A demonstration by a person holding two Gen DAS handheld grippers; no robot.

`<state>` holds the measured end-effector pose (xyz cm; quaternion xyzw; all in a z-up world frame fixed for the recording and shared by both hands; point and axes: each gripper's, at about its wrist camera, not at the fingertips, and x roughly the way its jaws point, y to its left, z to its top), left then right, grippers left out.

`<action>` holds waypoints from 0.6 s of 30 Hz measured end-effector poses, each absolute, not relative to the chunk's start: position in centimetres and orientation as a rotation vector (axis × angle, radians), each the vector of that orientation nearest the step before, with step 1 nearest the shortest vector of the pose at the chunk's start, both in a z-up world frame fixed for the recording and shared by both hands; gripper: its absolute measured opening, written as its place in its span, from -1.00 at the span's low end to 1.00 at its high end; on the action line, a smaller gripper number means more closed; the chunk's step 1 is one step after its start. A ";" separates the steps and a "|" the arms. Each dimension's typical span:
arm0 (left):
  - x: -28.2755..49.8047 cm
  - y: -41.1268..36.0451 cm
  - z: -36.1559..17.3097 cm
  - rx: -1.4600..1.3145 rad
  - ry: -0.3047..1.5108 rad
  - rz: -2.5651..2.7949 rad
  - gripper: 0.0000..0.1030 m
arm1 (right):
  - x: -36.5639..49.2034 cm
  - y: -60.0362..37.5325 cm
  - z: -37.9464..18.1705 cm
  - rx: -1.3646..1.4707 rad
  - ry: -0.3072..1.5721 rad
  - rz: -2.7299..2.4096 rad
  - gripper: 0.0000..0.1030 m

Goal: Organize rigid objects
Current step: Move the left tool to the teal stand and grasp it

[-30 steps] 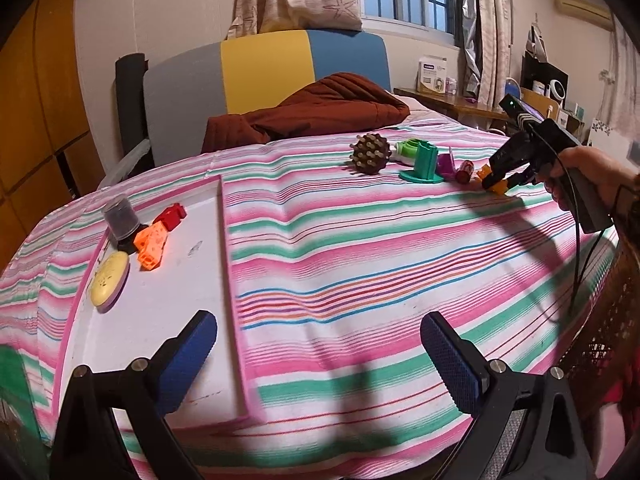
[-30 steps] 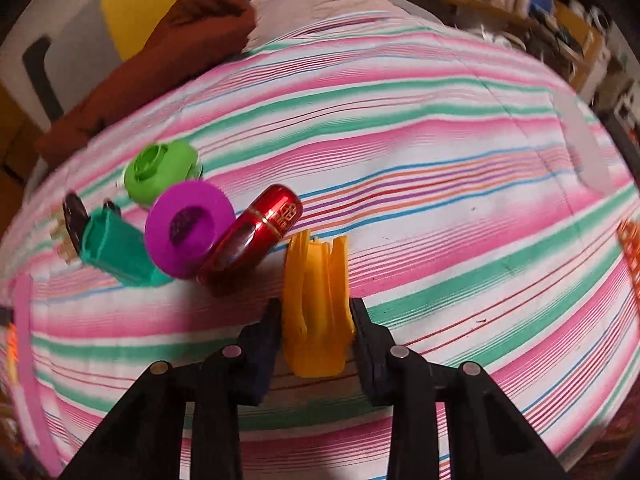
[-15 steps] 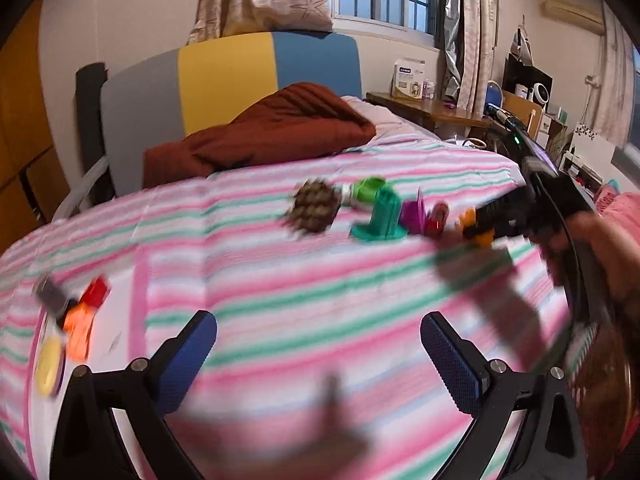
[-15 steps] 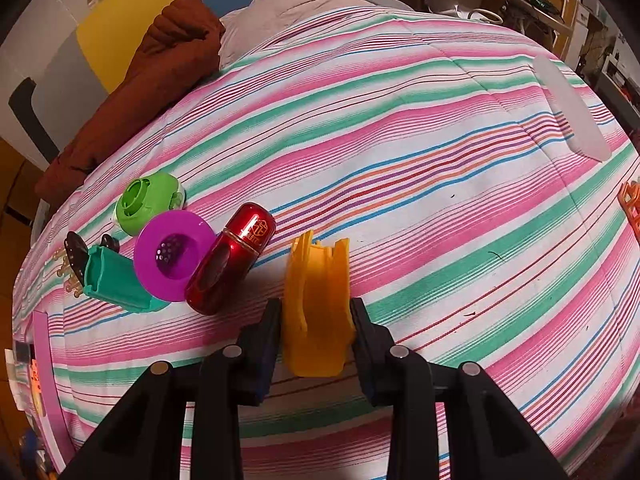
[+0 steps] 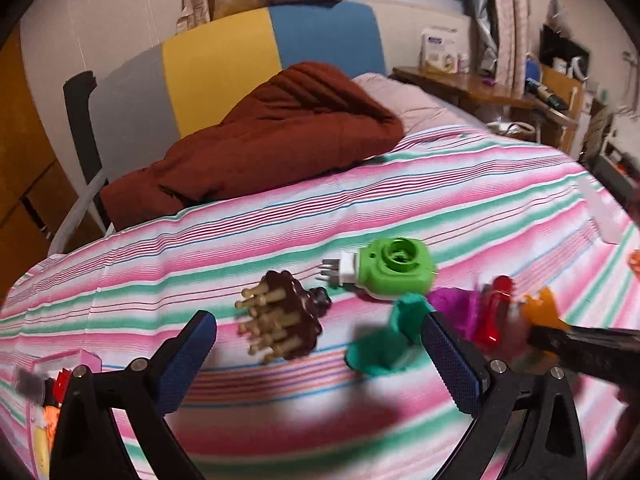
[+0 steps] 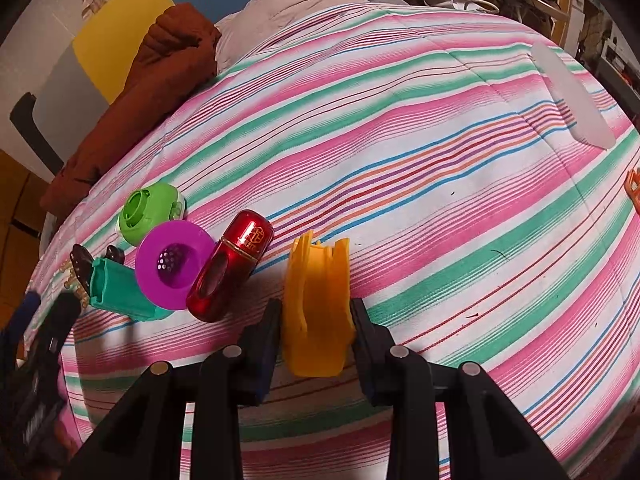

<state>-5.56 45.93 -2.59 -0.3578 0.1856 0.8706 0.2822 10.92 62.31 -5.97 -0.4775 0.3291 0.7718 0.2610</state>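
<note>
1. Right now, in the right wrist view, the right gripper (image 6: pixel 316 320) is clamped on the orange plastic piece (image 6: pixel 318 304), low centre of frame. Both pads press its flanks; its long axis runs straight out along the fingers, pronged end pointing away. Whether it is off the striped cloth (image 6: pixel 400 140) yet, I cannot tell.
2. The left gripper (image 5: pixel 320 354) is spread wide and holds nothing; blue pads sit at lower left and lower right of the left wrist view.
3. Between those pads, just ahead: the brown peg brush (image 5: pixel 284 320), lying on its side, pegs towards frame left. This is the thing the left gripper is nearest and squarely lined up on.
4. Rest of the cluster, left wrist view, trailing to the right of the brush: teal piece (image 5: pixel 388 340) partly behind the right pad, green plug-in unit (image 5: pixel 392 268) further back, purple strainer disc (image 5: pixel 456 308), red bottle (image 5: pixel 496 308).
5. Judgement: the brush lies dead ahead for the left gripper, so a forward reach and close suits. Risk: the teal piece, close by the right pad, could get nudged.
6. Lower left corner shows a tray edge (image 5: pixel 86 360) with small items, blurred.
</note>
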 end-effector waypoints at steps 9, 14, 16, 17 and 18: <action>-3.2 42.8 -5.0 -0.951 0.525 2.284 1.00 | 10.5 62.3 -6.1 -1.294 0.889 2.090 -0.36; -0.2 40.1 -7.2 -0.948 0.537 2.252 1.00 | 10.5 62.4 -6.2 -1.289 0.900 2.088 -0.36; 0.6 39.6 -7.3 -0.949 0.511 2.245 1.00 | 10.3 62.4 -6.2 -1.289 0.901 2.087 -0.36; 1.1 39.3 -7.1 -0.938 0.484 2.241 1.00 | 10.3 62.4 -6.2 -1.289 0.900 2.087 -0.36; 1.4 39.2 -6.8 -0.923 0.467 2.242 1.00 | 10.2 62.4 -6.3 -1.290 0.898 2.087 -0.36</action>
